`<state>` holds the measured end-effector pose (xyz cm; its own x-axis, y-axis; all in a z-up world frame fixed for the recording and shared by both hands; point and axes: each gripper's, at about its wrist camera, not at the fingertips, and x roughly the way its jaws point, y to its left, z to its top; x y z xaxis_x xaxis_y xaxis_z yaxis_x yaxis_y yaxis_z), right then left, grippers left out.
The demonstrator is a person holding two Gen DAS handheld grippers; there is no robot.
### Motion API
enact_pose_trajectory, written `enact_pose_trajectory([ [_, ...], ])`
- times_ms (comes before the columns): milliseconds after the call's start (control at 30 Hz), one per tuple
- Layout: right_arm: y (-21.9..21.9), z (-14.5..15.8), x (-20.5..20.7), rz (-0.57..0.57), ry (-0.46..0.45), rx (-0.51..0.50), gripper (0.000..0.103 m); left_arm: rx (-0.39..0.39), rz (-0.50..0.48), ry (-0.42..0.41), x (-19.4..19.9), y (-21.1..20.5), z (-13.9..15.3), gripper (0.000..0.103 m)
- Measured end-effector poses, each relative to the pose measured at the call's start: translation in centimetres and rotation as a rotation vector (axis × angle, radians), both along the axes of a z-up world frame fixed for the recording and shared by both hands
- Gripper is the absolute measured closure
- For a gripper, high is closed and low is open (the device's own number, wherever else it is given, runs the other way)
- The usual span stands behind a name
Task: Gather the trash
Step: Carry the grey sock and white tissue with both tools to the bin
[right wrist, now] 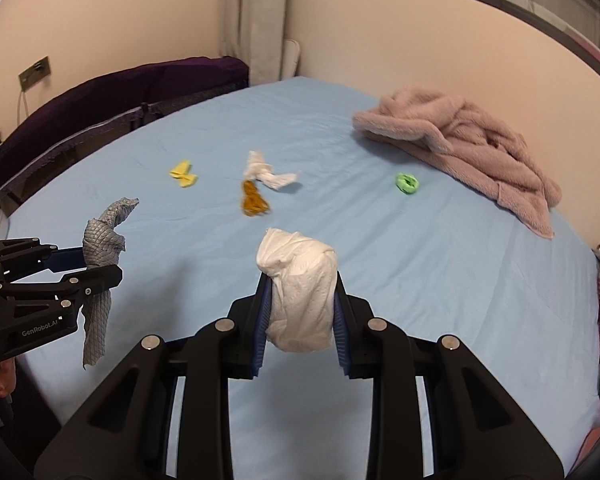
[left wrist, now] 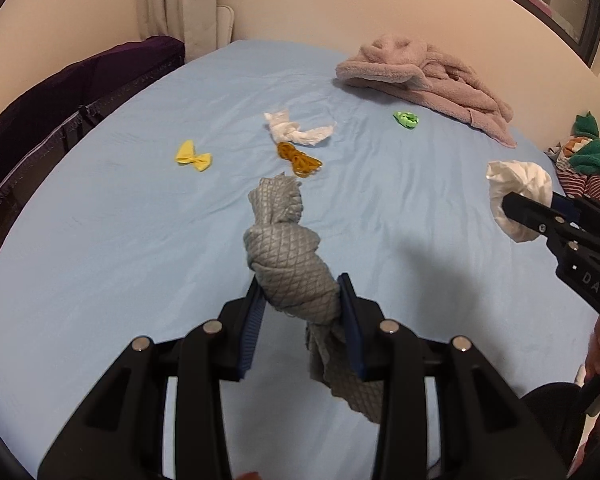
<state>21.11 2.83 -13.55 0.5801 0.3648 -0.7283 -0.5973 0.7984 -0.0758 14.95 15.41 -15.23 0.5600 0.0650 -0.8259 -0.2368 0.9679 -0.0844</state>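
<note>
Left tongs point(left wrist: 302, 304): clenched on a knotted grey quilted cloth point(left wrist: 288, 256), held clear above the bed, one loose tail dangling below the pads.
Right tongs point(right wrist: 300, 312): clenched on a crumpled white paper wad point(right wrist: 300, 292), likewise lifted off the sheet.
Done so far: two pieces of litter in hand, one per gripper, neither yet dropped anywhere; no bin or bag visible in either view.
Left to collect: a twisted white tissue point(left wrist: 298, 130) near mid-bed; a tangle of mustard-brown string point(left wrist: 299, 159) touching its near edge; a yellow bow-shaped scrap point(left wrist: 194, 156) off to the left, well apart; a small green crumpled scrap point(left wrist: 406, 119) near the towel.
Progress, by judgement: early to middle, with four small items remaining on the sheet and both grippers full, so a drop-off likely needed before any more picking.
Surface: bed with a pale blue fitted sheet point(left wrist: 120, 260), smooth apart from light creases, shadows of both grippers falling on it.
Not trash, apparently: a heaped dusty-pink terry towel point(left wrist: 428, 76) at the far right of the bed; striped and green clothing point(left wrist: 592, 168) bunched at the right edge.
Room: cream walls, a pale curtain point(left wrist: 180, 0) in the far corner, a dark purple headboard cover point(left wrist: 80, 80) along the left side, a dark window frame point(left wrist: 560, 4) upper right, a wall socket point(right wrist: 35, 73) with a cable at left.
</note>
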Motion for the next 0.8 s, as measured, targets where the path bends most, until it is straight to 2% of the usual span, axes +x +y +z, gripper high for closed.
enact_pose_trajectory([
  [467, 8.9, 4.3, -10.1, 0.222, -0.016, 0.023, 0.077, 0.053, 0.161, -0.054, -12.2, 6.6, 6.0, 0.066],
  [800, 20.0, 6.9, -17.3, 0.463, -0.014, 0.058, 0.077, 0.106, 0.359, -0.079, -22.1, 14.1, 9.6, 0.066],
])
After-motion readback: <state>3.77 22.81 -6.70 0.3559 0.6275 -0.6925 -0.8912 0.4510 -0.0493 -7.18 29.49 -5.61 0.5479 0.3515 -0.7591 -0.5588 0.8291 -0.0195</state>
